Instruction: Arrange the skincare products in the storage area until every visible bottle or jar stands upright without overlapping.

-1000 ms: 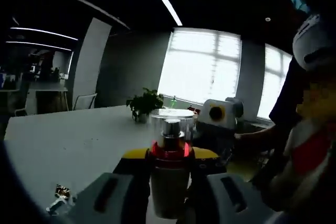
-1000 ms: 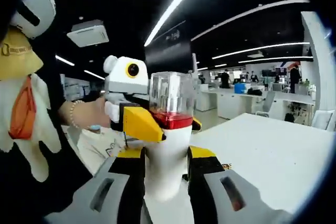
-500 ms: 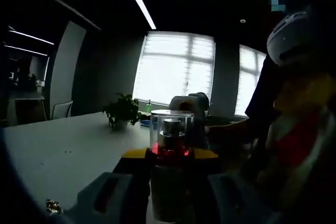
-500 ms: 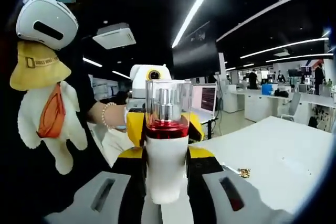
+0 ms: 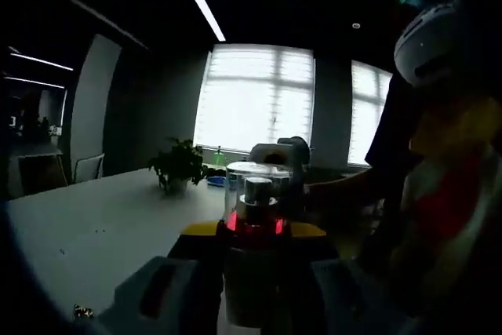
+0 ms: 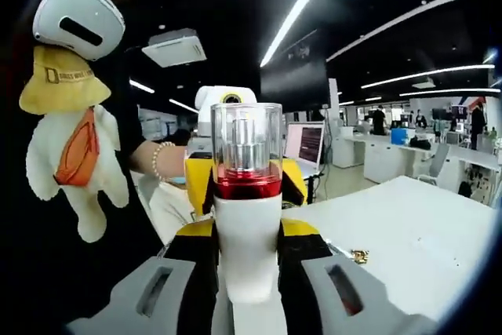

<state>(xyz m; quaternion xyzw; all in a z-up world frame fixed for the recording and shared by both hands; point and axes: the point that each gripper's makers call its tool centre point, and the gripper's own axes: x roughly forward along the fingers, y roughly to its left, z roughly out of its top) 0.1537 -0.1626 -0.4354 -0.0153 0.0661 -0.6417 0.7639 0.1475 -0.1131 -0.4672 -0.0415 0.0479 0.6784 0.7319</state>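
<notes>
A white pump bottle [image 6: 247, 249] with a red collar and a clear cap stands upright between the jaws of my right gripper [image 6: 247, 229], which is shut on its body. The left gripper comes in from behind, and its yellow fingers [image 6: 196, 186] flank the red collar on both sides. In the left gripper view the same bottle [image 5: 255, 225] sits between the jaws of my left gripper [image 5: 255, 234], shut on it. The right gripper's white body [image 5: 278, 154] shows just beyond the cap.
A white table [image 5: 94, 233] stretches left, with a potted plant [image 5: 179, 166] at its far end. A small golden scrap [image 6: 360, 256] lies on the table [image 6: 416, 233]. A person with a hanging plush toy [image 6: 70, 147] stands close beside the grippers.
The left gripper has swung from the bottle's left side to straight behind it, and its yellow fingers now flank the collar. Both views shifted slightly; the bottle stays held upright.
</notes>
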